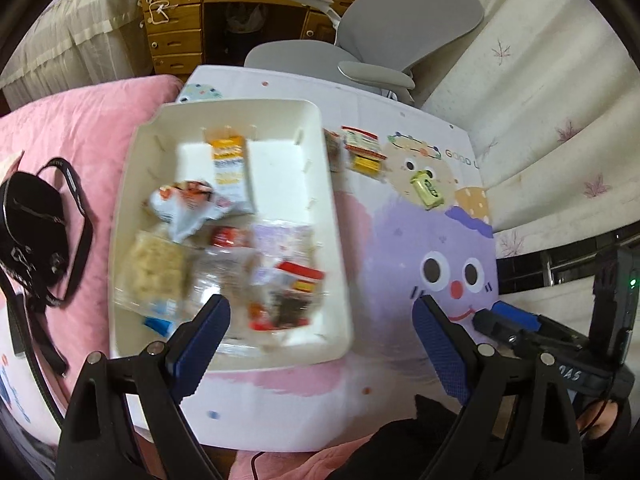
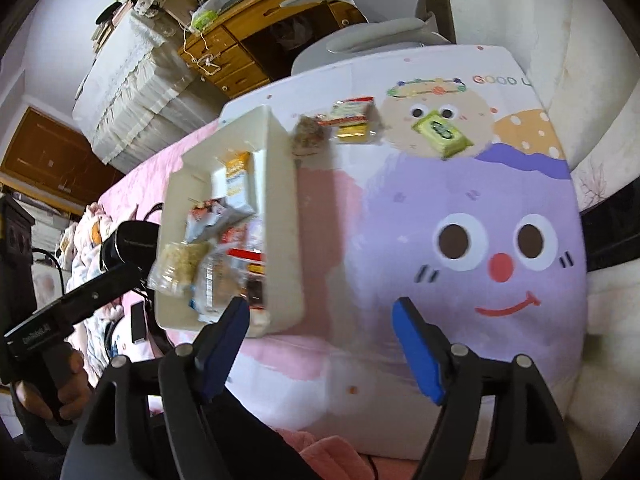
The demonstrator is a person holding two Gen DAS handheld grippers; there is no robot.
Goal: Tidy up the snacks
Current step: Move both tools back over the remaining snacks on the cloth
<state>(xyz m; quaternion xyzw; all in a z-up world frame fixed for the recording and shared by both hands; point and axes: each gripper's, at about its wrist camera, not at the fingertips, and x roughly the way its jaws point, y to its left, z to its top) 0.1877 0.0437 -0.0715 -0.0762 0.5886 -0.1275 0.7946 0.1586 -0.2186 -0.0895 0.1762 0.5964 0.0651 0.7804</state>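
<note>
Blue-padded fingers of the left gripper fill the bottom of the left wrist view, spread wide with nothing between them, hanging over the near end of the white tray. That tray sits at the centre-left of the frame on the cartoon-printed counter and holds a heap of snacks: an orange-and-white packet at the far end, a crumpled silver bag, a clear bag of pale puffed pieces and a red-topped pack toward the near end; motion blur hides finer detail. Just beyond the tray's far right corner lie a small brownish pack and a red-and-yellow pack, close together, and a green packet lies farther right on the printed cream face. In the right wrist view the right gripper is released too, its fingers apart and empty, low in the frame between the tray's near corner and the purple cartoon face. A black bag rests on the pink bedding at the left, and a grey chair stands behind the counter at the top.
</note>
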